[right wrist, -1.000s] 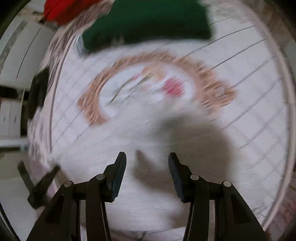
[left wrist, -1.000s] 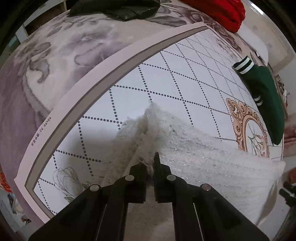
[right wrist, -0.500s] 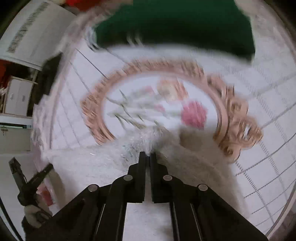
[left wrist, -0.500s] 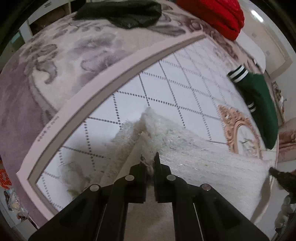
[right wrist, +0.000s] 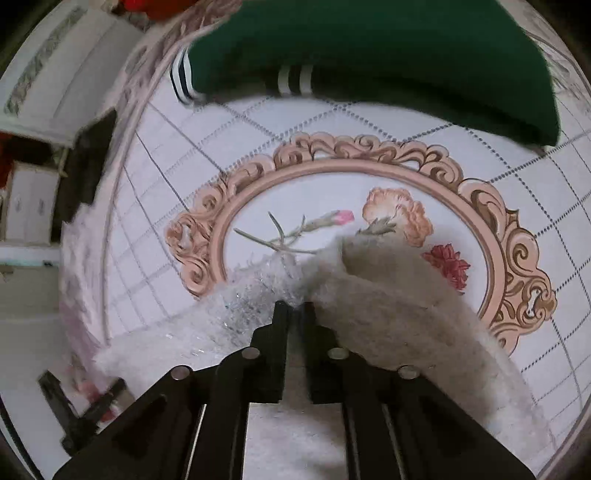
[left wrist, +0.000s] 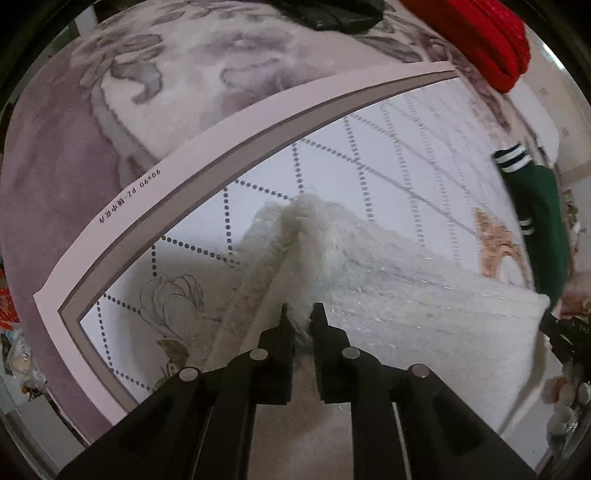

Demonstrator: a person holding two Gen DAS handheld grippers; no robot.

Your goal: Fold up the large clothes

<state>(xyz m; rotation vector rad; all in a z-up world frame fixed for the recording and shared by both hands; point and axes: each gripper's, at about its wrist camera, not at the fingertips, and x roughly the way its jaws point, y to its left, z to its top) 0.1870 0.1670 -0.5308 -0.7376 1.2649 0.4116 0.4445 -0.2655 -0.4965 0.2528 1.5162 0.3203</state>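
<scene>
A white fluffy garment (left wrist: 388,295) lies on a diamond-patterned mat (left wrist: 369,158). One edge is pulled up into a peak at my left gripper (left wrist: 301,314). The left jaws are opening by a narrow gap, with a tuft of the fabric still pinched between them. In the right wrist view the same garment (right wrist: 388,306) covers the lower part of the mat's ornate flower medallion (right wrist: 369,206). My right gripper (right wrist: 294,304) grips its raised edge. Its jaws are also opening slightly, with fabric between them.
A green garment with white stripes (right wrist: 369,55) lies on the mat beyond the medallion, also visible as the green garment (left wrist: 539,221). A red garment (left wrist: 480,33) and a black one (left wrist: 332,14) rest on the purple floral blanket (left wrist: 147,92). White furniture (right wrist: 33,206) stands at the left.
My right gripper came down open onto the white garment, closed on its edge, and now holds it with the jaws a little apart. The left jaws parted slightly as the hand shifted.
</scene>
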